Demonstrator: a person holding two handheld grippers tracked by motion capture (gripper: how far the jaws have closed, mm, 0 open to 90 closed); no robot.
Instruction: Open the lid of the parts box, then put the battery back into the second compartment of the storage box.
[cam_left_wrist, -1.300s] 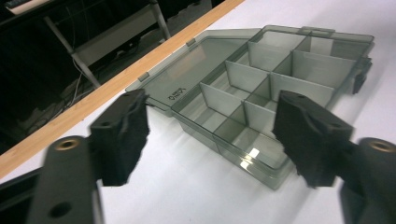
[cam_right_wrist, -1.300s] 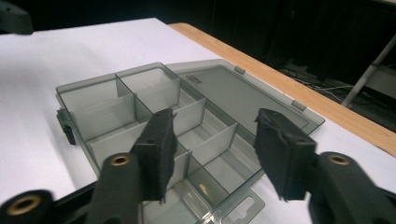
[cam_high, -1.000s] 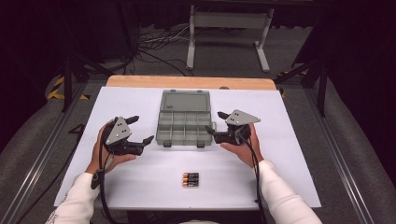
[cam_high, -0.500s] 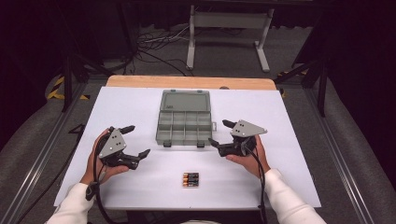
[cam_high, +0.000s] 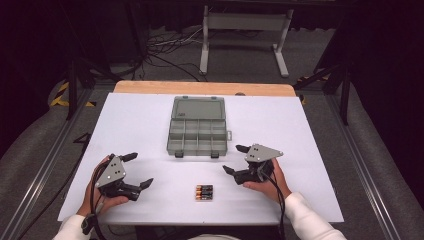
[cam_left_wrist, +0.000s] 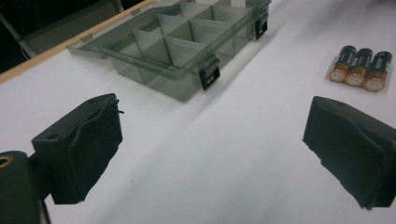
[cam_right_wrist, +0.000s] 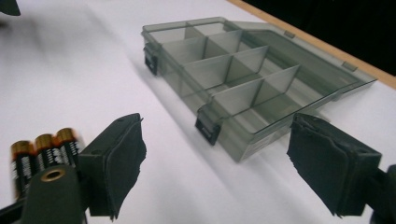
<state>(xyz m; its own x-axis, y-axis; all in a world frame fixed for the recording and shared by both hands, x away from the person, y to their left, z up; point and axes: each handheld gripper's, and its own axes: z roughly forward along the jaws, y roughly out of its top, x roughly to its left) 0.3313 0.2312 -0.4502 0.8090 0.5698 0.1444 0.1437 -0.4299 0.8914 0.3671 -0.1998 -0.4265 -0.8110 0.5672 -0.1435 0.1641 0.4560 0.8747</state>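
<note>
The white table (cam_high: 140, 125) lies bare on both flanks of the open box (cam_high: 197, 132), and a bare strip runs between the box's front latches and the batteries (cam_high: 204, 192). The batteries lie in the lane between the left gripper (cam_high: 134, 172) and the right gripper (cam_high: 235, 159), both with jaws wide and nothing between them. Behind the compartments the lid lies flat, taking up the far middle.

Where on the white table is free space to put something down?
Bare sheet lies left of the organizer box and right of it, out to the table edges. The near middle is crowded: the batteries lie between the left gripper and right gripper, just in front of the box.
</note>
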